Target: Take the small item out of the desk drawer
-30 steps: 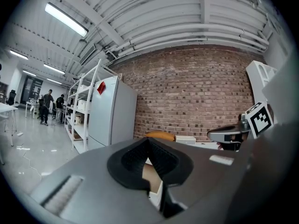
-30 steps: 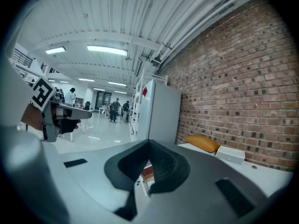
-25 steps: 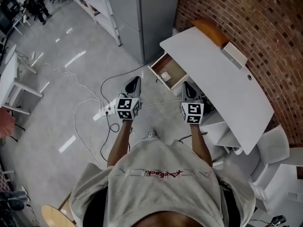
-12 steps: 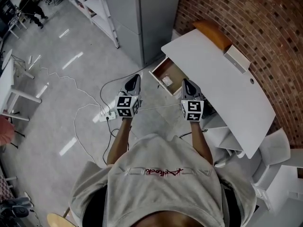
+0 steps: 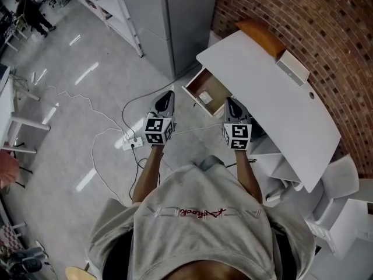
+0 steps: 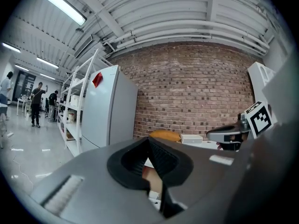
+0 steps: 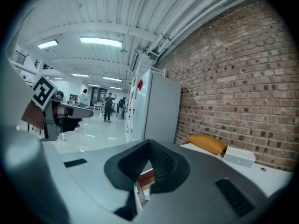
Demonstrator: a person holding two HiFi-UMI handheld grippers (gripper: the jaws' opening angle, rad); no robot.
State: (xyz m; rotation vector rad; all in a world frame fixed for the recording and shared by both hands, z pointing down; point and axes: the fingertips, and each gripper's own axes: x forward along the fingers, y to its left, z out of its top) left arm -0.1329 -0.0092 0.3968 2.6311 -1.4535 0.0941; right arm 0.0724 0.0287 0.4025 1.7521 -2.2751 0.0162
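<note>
Ahead, small item [image 5: 204, 96] in drawer [image 5: 215, 85], beyond left gripper [image 5: 169, 97] and right gripper [image 5: 229, 102], fingers [image 5: 163, 105] closed.

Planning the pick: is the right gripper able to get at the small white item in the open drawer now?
Probably yes: the drawer stands open, the small white item lies uncovered, and nothing lies between it and the right gripper; its shut jaws must open first.

Shirt print [image 5: 201, 214] — red, unreadable
</note>
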